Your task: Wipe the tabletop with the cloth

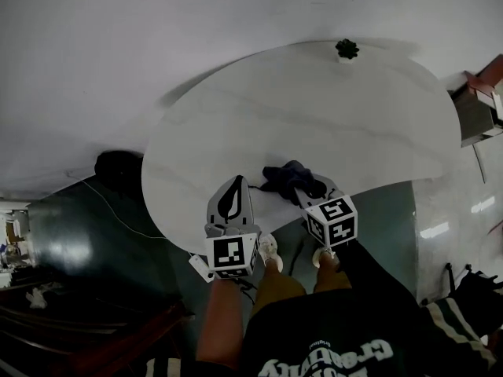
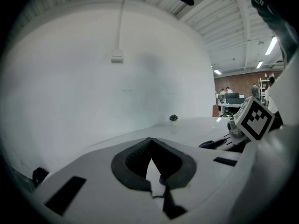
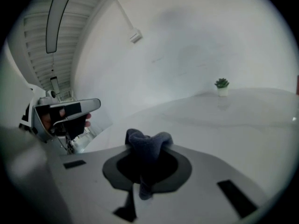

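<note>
A dark blue cloth (image 1: 286, 176) lies bunched near the front edge of the white oval tabletop (image 1: 314, 108). My right gripper (image 1: 305, 187) is shut on it. In the right gripper view the cloth (image 3: 146, 145) bulges up out of the closed jaws of that gripper (image 3: 145, 158). My left gripper (image 1: 236, 182) hovers just left of the cloth over the table's front edge, its fingertips meeting with nothing between them. The left gripper view shows that gripper (image 2: 151, 142) shut and empty, with the cloth (image 2: 211, 144) off to its right.
A small potted plant (image 1: 346, 49) stands at the table's far edge, close to the white wall. A grey and red piece of furniture (image 1: 481, 99) is at the right. A black object (image 1: 118, 170) and a thin cable (image 1: 118, 214) lie on the dark floor at the left.
</note>
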### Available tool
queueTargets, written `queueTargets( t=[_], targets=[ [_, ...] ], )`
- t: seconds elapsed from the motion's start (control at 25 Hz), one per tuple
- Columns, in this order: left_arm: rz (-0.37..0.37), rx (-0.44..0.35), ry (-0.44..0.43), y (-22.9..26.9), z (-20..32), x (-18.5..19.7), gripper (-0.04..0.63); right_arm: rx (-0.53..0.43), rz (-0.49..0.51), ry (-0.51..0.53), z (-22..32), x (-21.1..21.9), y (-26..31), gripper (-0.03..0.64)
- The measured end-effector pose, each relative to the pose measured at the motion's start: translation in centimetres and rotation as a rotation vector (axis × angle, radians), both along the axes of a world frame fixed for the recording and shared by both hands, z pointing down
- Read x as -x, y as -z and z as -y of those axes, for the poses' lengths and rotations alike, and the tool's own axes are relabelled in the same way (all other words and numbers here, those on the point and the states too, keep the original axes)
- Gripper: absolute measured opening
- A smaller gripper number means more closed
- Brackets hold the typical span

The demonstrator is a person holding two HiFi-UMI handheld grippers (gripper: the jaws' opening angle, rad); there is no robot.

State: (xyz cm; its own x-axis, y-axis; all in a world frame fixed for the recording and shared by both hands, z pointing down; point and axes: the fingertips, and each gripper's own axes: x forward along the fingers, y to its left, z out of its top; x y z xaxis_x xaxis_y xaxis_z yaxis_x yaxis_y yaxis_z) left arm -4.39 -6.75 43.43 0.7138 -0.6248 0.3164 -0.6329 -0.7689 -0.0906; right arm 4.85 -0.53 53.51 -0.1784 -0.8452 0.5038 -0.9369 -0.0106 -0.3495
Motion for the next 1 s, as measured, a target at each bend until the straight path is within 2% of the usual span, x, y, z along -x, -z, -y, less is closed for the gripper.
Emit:
queueTargets(
  t=[0.24,0.44,0.56,0.64,0.8,1.0],
  targets=[
    [0.002,-0.01,-0.068,0.3,-3.8,-8.1,-0.005,-0.014,-0.014,-0.082,-4.3,-8.8,0.3,0.032],
    [0.01,0.006,-0.112,-0.5,-7.1,-12.9,-0.005,-0.037,-0.018,-0.146,-6.9,-14.3,0.7,0.032],
    [-0.042,0.086,-0.118,-1.0,-8.9,-14.7,-0.005,-0.045,-0.024,-0.176,-8.2,-16.5,1.0,0.032],
    [-0.058,0.109,-0.123,-1.1,-9.6,-15.8,-0.005,-0.053,-0.032,-0.191,-9.0,-17.7,1.3,0.032],
    [-0.053,0.084,-0.147,-0.6,-10.4,-17.5,-0.005,-0.059,-0.045,-0.22,-10.6,-19.5,1.5,0.032],
    [-0.057,0.075,-0.139,-0.1,-11.1,-17.5,-0.005,-0.056,-0.062,-0.238,-12.1,-20.4,1.4,0.032]
  ],
)
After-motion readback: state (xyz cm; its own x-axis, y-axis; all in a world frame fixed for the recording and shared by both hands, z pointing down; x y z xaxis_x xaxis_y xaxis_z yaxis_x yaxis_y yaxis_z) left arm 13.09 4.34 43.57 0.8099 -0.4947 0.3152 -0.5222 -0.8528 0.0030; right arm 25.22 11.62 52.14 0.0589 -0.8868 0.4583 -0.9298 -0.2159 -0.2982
